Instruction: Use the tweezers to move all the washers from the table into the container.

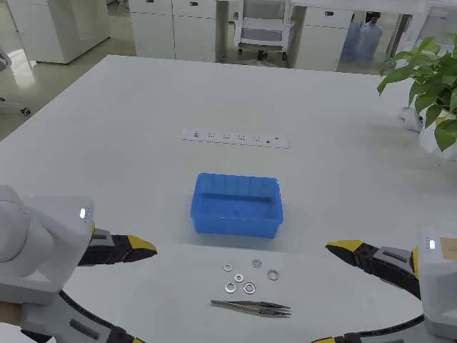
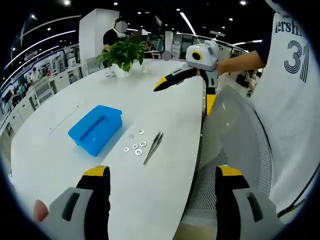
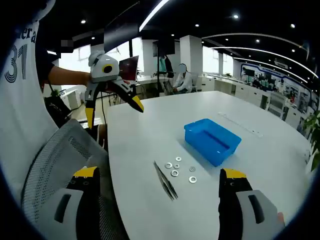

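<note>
Washers [image 1: 249, 288] lie scattered on the white tabletop [image 1: 143, 179] between the left claw [image 2: 162, 172] and the right claw [image 3: 159, 173], both spread wide and empty, with the tweezers [image 1: 251, 307] just nearer and the blue container [image 1: 235, 223] just beyond them.

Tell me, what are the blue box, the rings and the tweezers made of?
The blue container looks like glossy, slightly see-through plastic. The washers seem bare metal: silvery, with bright glints. The tweezers look like grey steel with a dull sheen.
</note>
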`<move>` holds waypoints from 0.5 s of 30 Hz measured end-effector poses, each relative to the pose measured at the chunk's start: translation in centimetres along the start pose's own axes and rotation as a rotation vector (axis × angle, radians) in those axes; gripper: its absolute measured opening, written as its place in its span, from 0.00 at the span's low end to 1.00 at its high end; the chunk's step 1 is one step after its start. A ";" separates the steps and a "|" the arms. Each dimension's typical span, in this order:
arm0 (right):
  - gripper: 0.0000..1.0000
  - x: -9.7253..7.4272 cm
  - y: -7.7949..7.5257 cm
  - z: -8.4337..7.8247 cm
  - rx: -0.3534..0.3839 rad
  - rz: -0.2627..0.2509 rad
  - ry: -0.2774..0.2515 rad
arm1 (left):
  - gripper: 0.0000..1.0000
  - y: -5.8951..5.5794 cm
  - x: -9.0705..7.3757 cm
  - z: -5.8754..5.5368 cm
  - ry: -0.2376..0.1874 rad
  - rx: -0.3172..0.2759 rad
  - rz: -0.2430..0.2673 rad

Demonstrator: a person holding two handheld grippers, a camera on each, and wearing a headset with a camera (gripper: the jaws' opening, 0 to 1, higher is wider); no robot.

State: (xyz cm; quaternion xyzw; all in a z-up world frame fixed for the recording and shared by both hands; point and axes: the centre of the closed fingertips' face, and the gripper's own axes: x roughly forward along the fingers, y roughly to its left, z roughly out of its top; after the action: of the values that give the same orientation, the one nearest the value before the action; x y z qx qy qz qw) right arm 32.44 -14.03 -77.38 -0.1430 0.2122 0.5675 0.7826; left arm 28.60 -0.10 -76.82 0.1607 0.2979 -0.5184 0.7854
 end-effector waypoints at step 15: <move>1.00 0.0 -0.3 0.1 0.017 -0.008 -0.006 | 0.93 0.0 0.4 0.2 -0.008 0.002 -0.007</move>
State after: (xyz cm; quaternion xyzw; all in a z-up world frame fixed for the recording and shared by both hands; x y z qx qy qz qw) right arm 32.78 -14.10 -77.25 -0.1355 0.2141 0.5630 0.7867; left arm 28.82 -0.50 -76.91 0.1582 0.2945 -0.5223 0.7845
